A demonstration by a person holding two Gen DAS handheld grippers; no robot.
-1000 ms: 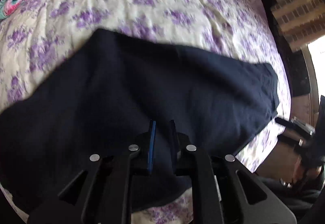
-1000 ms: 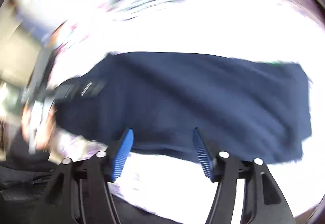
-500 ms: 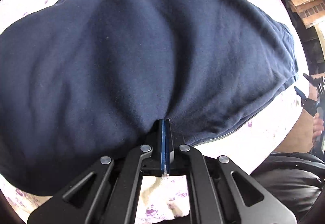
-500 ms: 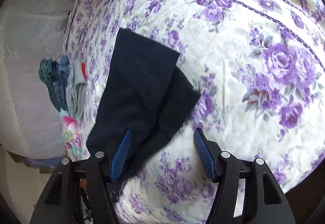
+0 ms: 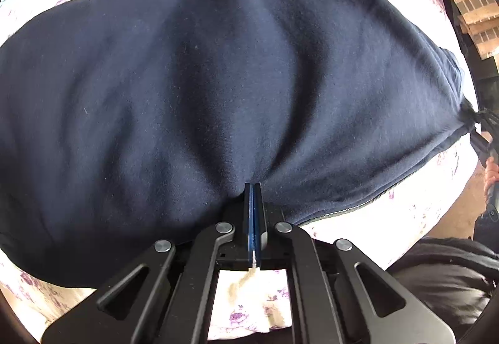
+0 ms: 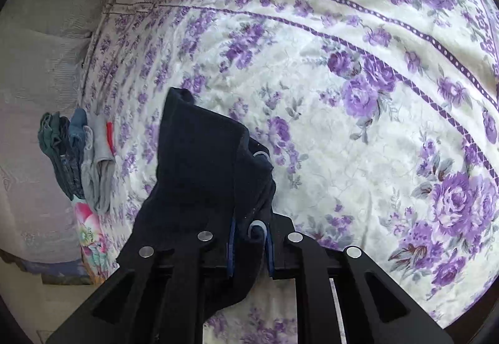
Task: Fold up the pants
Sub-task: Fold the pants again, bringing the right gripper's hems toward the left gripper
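Since a second ago the right claw (image 6: 249, 246) has swung in over the bed (image 6: 343, 132) and its jaws have just been closing on a bunched corner of the navy pants (image 5: 218, 79); dark cloth and a pale loop now sit pinched between its blue pads. The left claw (image 5: 253, 203) has dropped to the near edge of the pants and is clamped tight on a fold of cloth, the fabric puckering toward its tips. Two corners gripped this way would let the person lift one edge evenly and carry it over. The pants lie spread on the flowered bed near its front edge; a stack of folded clothes (image 6: 78, 157) sits well apart toward the bed's far side.
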